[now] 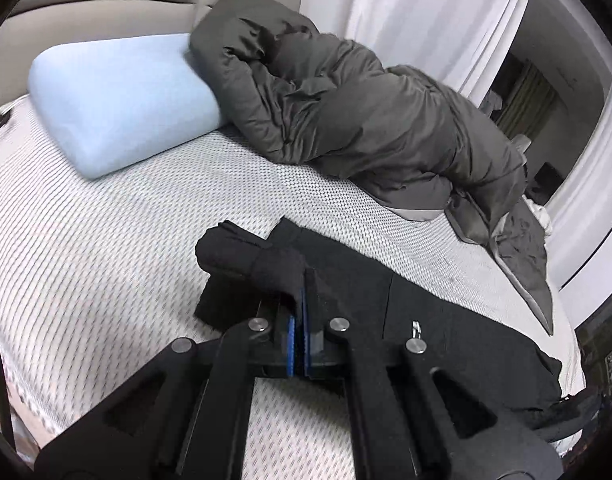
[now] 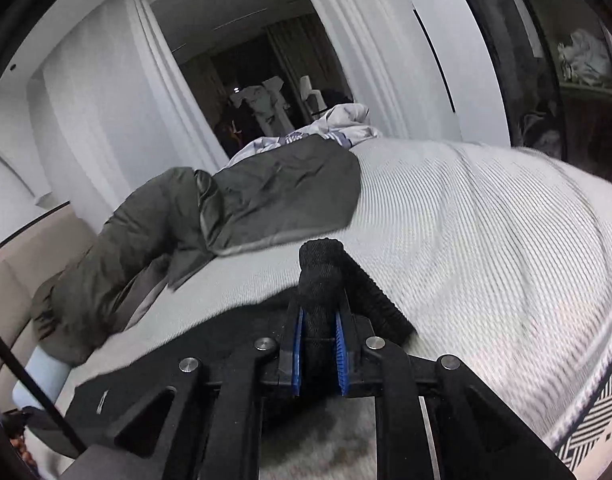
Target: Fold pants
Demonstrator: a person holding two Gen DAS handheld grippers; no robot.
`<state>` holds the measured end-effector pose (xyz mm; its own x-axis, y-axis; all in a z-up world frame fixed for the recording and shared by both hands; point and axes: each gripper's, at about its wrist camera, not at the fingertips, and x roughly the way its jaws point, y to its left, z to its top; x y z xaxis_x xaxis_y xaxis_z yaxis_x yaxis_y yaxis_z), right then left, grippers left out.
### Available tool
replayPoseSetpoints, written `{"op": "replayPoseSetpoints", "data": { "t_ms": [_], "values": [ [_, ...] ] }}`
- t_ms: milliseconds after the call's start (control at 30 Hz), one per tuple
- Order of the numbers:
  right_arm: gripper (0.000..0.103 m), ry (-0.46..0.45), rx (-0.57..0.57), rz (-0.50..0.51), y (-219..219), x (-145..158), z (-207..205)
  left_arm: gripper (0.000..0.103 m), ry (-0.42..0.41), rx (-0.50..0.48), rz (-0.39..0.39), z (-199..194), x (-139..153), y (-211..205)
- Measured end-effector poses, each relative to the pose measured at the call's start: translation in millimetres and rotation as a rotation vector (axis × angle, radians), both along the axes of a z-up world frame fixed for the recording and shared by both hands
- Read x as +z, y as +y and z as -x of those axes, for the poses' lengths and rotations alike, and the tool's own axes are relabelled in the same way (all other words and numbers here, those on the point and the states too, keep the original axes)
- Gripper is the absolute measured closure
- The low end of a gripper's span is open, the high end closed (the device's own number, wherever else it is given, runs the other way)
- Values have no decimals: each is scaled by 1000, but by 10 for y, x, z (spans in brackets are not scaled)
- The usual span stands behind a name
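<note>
Pants [image 1: 446, 320] black, on bed [image 1: 105, 260]; both tongs, left [image 1: 299, 308] and right [image 2: 320, 320], clenched on their fabric. Grey duvet [image 1: 366, 120] heaped far side, pale blue pillow [image 1: 117, 108] beside it, possibly touching.

Matt black cloth pants [image 1: 446, 320] — ribbed hem

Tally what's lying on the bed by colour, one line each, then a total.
Black: 1, pants
Grey: 1, duvet
Light blue: 1, pillow
White patterned: 1, bundle of cloth at the far edge
Total: 4
</note>
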<state>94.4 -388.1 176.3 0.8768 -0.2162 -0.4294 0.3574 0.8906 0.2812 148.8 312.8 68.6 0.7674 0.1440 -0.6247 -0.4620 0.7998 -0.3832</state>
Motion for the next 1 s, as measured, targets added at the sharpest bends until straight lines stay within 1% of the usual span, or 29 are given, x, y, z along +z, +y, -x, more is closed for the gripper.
{"op": "replayPoseSetpoints", "data": {
  "t_ms": [133, 200, 233, 267, 300, 333, 367, 400, 433, 467, 500, 533, 567, 600, 667, 767, 833, 900, 967, 1000],
  "values": [
    [91, 67, -19, 50, -8, 111, -766, 103, 49, 1, -5, -682, -9, 92],
    [91, 111, -25, 57, -46, 90, -1116, 102, 90, -6, -15, -1005, -84, 115],
    [91, 148, -28, 62, -71, 51, -1373, 102, 117, -11, -14, -1190, -144, 132],
    [91, 176, -29, 69, -85, -2, -1531, 102, 136, -10, -6, -1323, -207, 153],
    [89, 208, -28, 74, -100, -58, -1713, 100, 161, -6, 3, -1475, -279, 185],
    [86, 232, -27, 76, -129, -118, -1911, 95, 183, -1, 11, -1615, -346, 225],
    [78, 242, -29, 73, -165, -185, -2029, 91, 199, -1, 21, -1703, -409, 257],
    [66, 252, -35, 76, -198, -243, -2134, 82, 217, -4, 35, -1817, -472, 297],
    [59, 272, -61, 93, -222, -292, -2222, 74, 219, -12, 43, -1823, -535, 305],
    [49, 291, -93, 120, -227, -316, -2277, 69, 216, -18, 46, -1824, -579, 314],
    [45, 293, -109, 142, -224, -311, -2282, 54, 218, -17, 35, -1823, -602, 304],
    [42, 282, -103, 155, -209, -292, -2240, 33, 214, 3, 8, -1788, -601, 283],
    [34, 267, -91, 155, -175, -277, -2206, 24, 200, 19, -16, -1725, -591, 259],
    [25, 251, -76, 151, -146, -274, -2120, 17, 181, 19, -30, -1662, -572, 227],
    [18, 212, -36, 124, -31, -261, -1872, 16, 157, 6, -24, -1510, -561, 155],
    [13, 158, 27, 37, 177, -301, -1478, 17, 128, -33, -21, -1262, -515, -93],
    [10, 146, 59, -5, 319, -349, -1291, 17, 104, -71, -8, -1075, -485, -346],
    [9, 136, 88, -27, 476, -391, -1148, 17, 119, -143, 24, -1008, -511, -623],
    [9, 144, 123, -45, 656, -448, -1046, 19, 129, -223, 70, -960, -599, -884],
    [9, 143, 139, -60, 713, -485, -1013, 23, 134, -243, 81, -941, -651, -986]
  ]
}}
